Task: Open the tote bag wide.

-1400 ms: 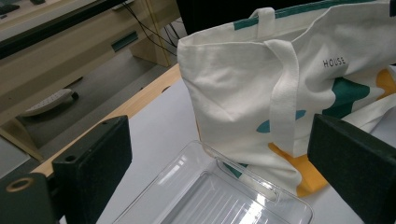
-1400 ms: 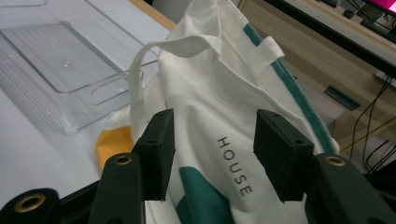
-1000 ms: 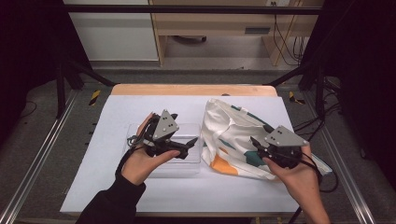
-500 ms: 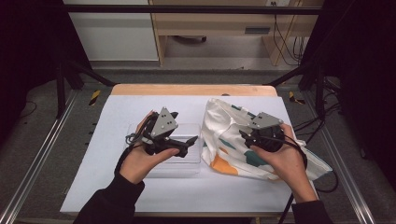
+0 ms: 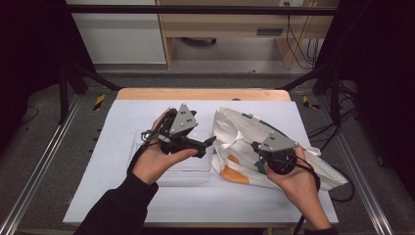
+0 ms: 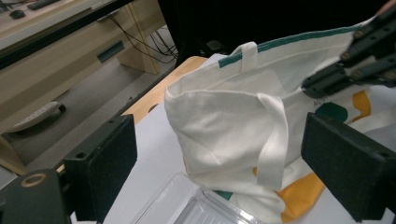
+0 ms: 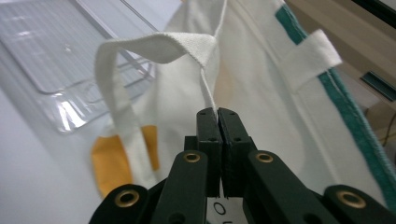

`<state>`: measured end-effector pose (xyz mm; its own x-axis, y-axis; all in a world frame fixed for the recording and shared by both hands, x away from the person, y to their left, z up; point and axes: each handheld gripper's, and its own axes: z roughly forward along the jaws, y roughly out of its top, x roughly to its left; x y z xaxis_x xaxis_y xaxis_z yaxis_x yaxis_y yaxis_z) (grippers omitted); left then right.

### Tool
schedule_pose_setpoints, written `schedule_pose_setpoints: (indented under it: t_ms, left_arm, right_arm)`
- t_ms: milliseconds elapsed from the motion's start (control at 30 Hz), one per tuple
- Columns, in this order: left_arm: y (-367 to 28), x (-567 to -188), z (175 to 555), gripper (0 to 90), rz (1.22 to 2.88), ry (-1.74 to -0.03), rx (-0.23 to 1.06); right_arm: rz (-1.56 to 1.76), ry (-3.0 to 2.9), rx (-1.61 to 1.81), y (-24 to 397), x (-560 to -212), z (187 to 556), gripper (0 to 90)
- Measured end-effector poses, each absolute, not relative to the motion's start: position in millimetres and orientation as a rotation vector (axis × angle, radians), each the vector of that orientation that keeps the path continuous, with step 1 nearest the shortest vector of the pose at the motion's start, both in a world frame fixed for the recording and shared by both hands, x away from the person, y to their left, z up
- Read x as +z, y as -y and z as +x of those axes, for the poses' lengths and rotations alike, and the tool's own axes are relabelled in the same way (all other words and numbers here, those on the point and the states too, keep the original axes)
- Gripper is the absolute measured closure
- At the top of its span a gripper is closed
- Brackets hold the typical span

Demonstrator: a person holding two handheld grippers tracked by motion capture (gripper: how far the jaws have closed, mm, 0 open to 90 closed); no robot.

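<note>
Right claw (image 7: 218, 114) pinching tote bag (image 7: 261, 93), clear tray (image 7: 70, 51) alongside.

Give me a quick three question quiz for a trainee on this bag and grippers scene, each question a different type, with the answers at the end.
1. True or false: the right gripper has its jaws shut on the fabric of the tote bag.
2. Multiple choice: the left gripper is A) shut on the bag's strap, B) open and pointed at the bag, C) lying flat on the table.
3. Fill in the blank: the clear plastic ___ lies on the white table under the left hand.

Key
1. True. In the right gripper view the jaws are pressed together on an edge of cloth.
2. B. In the left gripper view its jaws stand wide apart with the bag between and beyond them.
3. Container.
</note>
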<state>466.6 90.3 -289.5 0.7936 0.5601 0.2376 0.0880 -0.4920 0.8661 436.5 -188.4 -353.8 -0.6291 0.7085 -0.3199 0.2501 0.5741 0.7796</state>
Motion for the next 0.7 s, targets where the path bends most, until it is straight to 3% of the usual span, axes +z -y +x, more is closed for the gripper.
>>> schedule_pose_setpoints:
  t_ms: [700]
  left_arm:
    - [-5, -296, 529, 26.5, 2.18, -0.381, 0.531]
  right_arm:
    - [0.744, -2.169, 1.163, 180, -381, 393, 89.3]
